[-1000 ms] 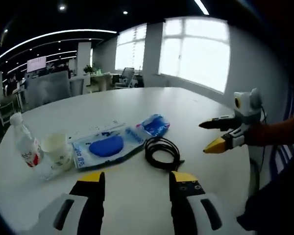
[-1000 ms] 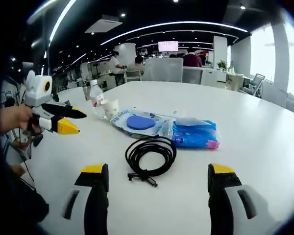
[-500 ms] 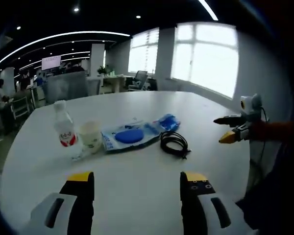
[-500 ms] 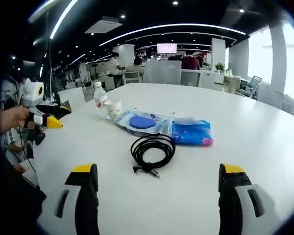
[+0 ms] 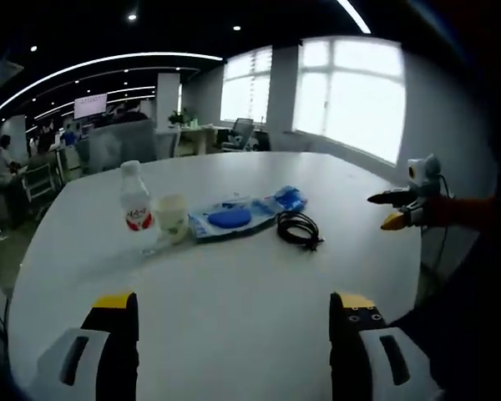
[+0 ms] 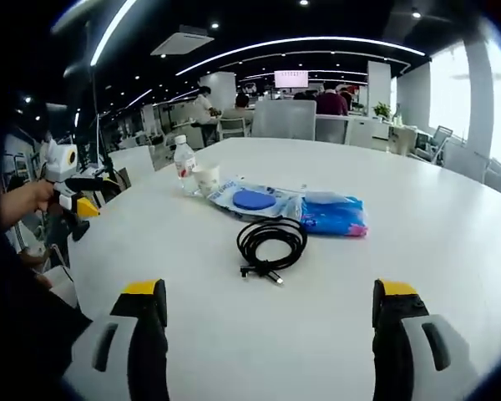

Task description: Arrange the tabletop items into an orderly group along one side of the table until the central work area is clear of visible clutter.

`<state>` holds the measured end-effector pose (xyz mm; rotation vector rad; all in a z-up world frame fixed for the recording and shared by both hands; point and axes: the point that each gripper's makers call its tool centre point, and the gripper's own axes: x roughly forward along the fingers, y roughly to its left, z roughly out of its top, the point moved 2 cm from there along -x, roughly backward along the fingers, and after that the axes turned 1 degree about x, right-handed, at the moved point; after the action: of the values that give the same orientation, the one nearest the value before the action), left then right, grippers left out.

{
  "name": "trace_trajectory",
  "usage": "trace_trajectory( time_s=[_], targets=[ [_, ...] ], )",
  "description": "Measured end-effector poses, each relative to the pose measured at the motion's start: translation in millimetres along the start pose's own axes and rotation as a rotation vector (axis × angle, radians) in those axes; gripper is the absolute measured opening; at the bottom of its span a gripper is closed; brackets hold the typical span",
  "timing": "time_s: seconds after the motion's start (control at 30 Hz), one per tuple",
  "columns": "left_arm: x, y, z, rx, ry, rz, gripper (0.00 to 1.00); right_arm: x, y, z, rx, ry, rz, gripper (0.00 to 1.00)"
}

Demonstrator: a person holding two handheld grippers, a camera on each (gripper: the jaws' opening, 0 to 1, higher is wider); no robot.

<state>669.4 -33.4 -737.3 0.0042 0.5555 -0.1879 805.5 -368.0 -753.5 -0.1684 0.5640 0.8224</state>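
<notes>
Both tongs released, nothing held. In left gripper view, left gripper (image 5: 234, 334) w/ jaws spread wide above bare near part of white table (image 5: 234, 284); right gripper (image 5: 391, 210) at right edge, held by a hand, jaws apart, off table's side. In right gripper view, right gripper (image 6: 270, 322) jaws spread wide over table (image 6: 259, 334); left gripper (image 6: 82, 194) at far left in a hand, jaws slightly apart. Items clustered mid-table in a loose row: water bottle (image 5: 134, 199) upright, paper cup (image 5: 172, 218) just beside it, clear packet w/ blue round pad (image 5: 230, 219) lying flat next to cup, blue pouch (image 5: 289, 199) touching packet's far end, coiled black cable (image 5: 297, 228) near packet, closer to grippers' side. Same row in right gripper view: bottle (image 6: 183, 163), cup (image 6: 205, 180), packet (image 6: 252, 199), pouch (image 6: 334, 217), cable (image 6: 271, 241) in front.
</notes>
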Motion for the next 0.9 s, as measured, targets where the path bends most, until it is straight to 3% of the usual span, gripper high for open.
trace_trajectory(
  time_s=[0.43, 0.5, 0.9],
  targets=[
    [2, 3.8, 5.1, -0.001, -0.019, -0.041, 1.00, -9, -5, -7.8, 0.011, 0.028, -0.006, 1.00],
    [4, 12.5, 1.9, 0.001, -0.022, -0.045, 1.00, -7, -7, -7.5, 0.014, 0.033, -0.010, 1.00],
    [6, 1.8, 6.4, -0.009, -0.027, -0.058, 0.99, 1, -3, -2.6, 0.002, 0.039, -0.012, 1.00]
  ],
)
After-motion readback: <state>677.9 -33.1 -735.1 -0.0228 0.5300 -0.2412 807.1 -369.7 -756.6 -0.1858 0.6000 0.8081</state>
